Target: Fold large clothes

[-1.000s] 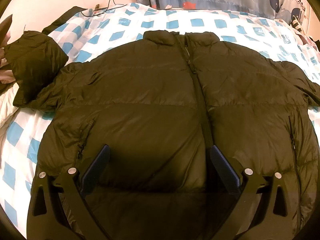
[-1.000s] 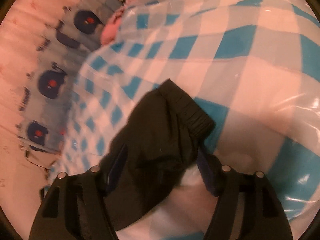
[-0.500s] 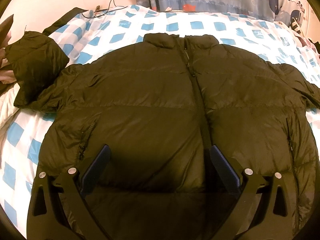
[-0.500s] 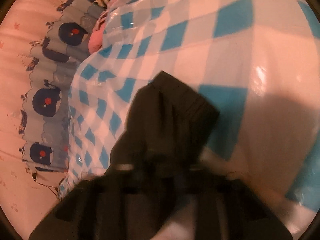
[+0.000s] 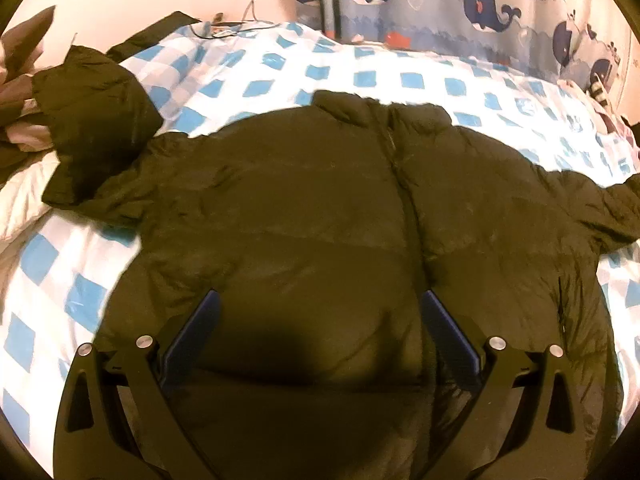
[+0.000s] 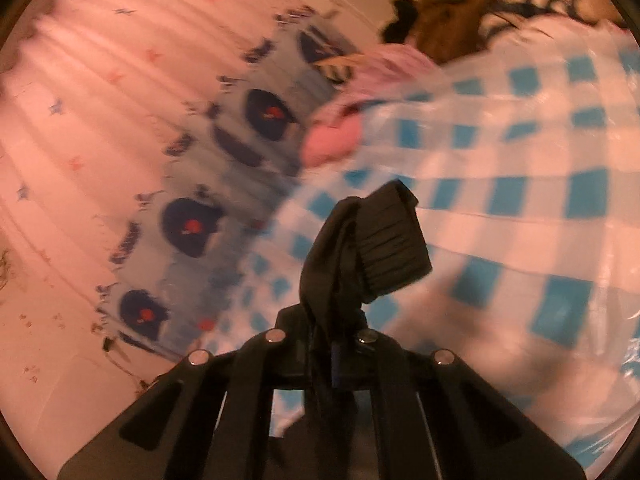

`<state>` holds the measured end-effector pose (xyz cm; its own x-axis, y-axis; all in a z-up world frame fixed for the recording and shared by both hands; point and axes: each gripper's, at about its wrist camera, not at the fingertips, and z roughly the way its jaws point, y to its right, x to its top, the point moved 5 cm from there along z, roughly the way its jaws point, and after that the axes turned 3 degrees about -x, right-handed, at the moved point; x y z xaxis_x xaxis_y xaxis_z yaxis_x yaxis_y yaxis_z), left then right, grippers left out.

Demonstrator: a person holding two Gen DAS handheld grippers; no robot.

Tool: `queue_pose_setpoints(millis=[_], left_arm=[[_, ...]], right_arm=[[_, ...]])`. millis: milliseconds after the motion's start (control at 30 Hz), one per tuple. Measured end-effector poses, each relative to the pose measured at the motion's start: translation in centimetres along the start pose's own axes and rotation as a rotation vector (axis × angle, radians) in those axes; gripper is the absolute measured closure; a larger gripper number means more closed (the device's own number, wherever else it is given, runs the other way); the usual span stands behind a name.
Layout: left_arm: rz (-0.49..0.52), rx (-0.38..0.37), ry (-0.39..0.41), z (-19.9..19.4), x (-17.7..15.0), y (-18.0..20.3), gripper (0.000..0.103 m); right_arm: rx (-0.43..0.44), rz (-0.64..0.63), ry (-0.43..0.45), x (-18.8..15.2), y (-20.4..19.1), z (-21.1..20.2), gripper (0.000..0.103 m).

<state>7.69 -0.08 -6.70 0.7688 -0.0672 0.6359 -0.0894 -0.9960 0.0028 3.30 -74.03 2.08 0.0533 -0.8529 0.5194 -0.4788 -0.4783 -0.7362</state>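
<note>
blue-checked bedcover (image 5: 256, 80) runs bare beyond the black puffer jacket (image 5: 320, 208) spread flat on it. left gripper (image 5: 320, 332) hovers spread above the jacket's hem. right gripper (image 6: 332, 340) pinches the jacket's ribbed cuff (image 6: 392, 240), lifted above the cover.

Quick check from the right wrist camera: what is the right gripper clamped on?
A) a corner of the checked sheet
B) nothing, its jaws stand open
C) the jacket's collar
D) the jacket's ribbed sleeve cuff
D: the right gripper is shut on the dark sleeve cuff, whose ribbed band sticks up past the jaws above the blue-and-white checked sheet.
</note>
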Motion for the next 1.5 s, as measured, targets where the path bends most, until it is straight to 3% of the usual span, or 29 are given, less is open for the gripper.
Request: queue_pose_setpoints(millis=[133,333,533,700,933,1100,1167,1233,1300,1367,1400,1500], left_arm=[[0.000,0.044,0.024,-1.3,0.4,-2.2,0.006],[-0.073,0.048,0.057,-3.9,0.7,-7.1,0.006],[-0.138,0.059,0.073,-6.0,0.1,-12.3,0.006],[-0.211,0.062,0.078,-7.2,-0.6,-17.1,0.006],[-0.313,0.032,0.093,-8.6,-1.5,-21.9,0.006],[-0.347,0.012,0.094,-9.0,-2.2,-23.7,0.006],[-0.364,0.004,0.097,-9.1,-2.3,-24.4,0.006],[-0.376,-0.004,0.098,-9.2,-2.4,-24.9,0.006],[-0.388,-0.012,0.098,-9.2,-2.6,-25.3,0.006],[-0.402,-0.021,0.098,-9.1,-2.7,-25.8,0.006],[-0.407,-0.023,0.098,-9.2,-2.8,-26.0,0.006],[-0.429,-0.034,0.100,-9.1,-3.0,-26.6,0.006]], right_arm=[[0.086,-0.078,0.001,-1.6,-7.6,-0.3,0.096],[0.251,-0.210,-0.055,-7.7,-21.3,-0.4,0.096],[0.387,-0.348,-0.139,-18.0,-33.5,-0.2,0.096],[0.444,-0.428,-0.244,-28.9,-39.6,1.3,0.096],[0.439,-0.514,-0.432,-46.6,-41.4,4.0,0.096],[0.374,-0.595,-0.541,-57.3,-40.2,5.7,0.096],[0.318,-0.639,-0.606,-61.3,-38.8,6.7,0.092],[0.254,-0.642,-0.670,-64.2,-37.2,7.5,0.074],[0.226,-0.630,-0.751,-66.6,-36.1,7.8,0.046],[0.231,-0.667,-0.815,-68.5,-35.5,7.2,0.043],[0.241,-0.685,-0.828,-69.0,-35.5,6.7,0.038],[0.306,-0.696,-0.834,-68.7,-36.3,5.1,0.036]])
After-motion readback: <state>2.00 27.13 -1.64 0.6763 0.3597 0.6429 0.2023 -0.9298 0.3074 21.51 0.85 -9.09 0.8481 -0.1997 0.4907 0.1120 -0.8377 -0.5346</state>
